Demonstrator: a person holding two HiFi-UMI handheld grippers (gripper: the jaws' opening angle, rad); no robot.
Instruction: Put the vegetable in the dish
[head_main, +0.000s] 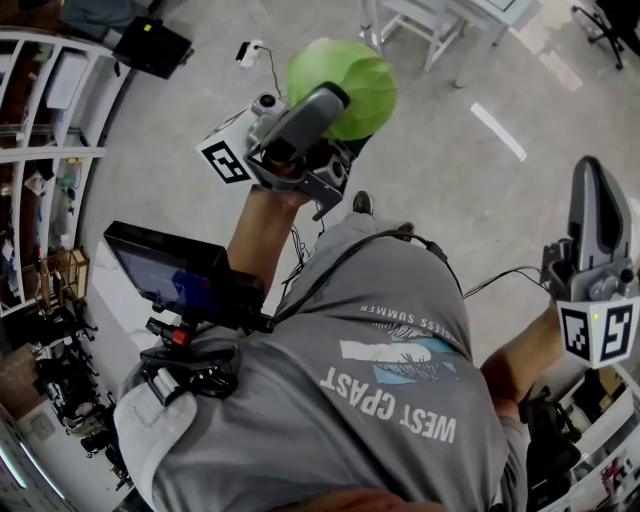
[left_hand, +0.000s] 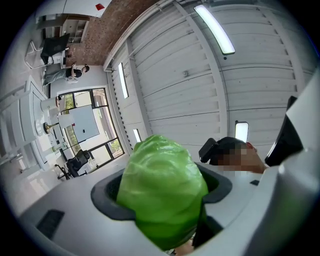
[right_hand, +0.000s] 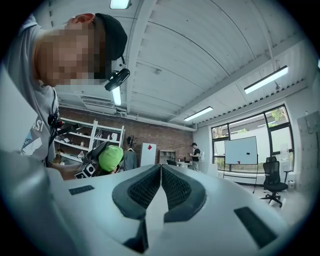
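While L claw (left_hand: 163, 197) grips the green cabbage (head_main: 352, 72), R claw (right_hand: 161, 174) is closed, empty.

vegetable (head_main: 362, 72) between left tongs (head_main: 335, 100); right tongs (head_main: 592, 190) well apart

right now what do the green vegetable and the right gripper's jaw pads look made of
Vegetable: likely a plastic or rubber replica; uniform bright green, waxy sheen, soft moulded wrinkles. Right gripper pads: dark matte rubbery material, judging by the fine grid texture.
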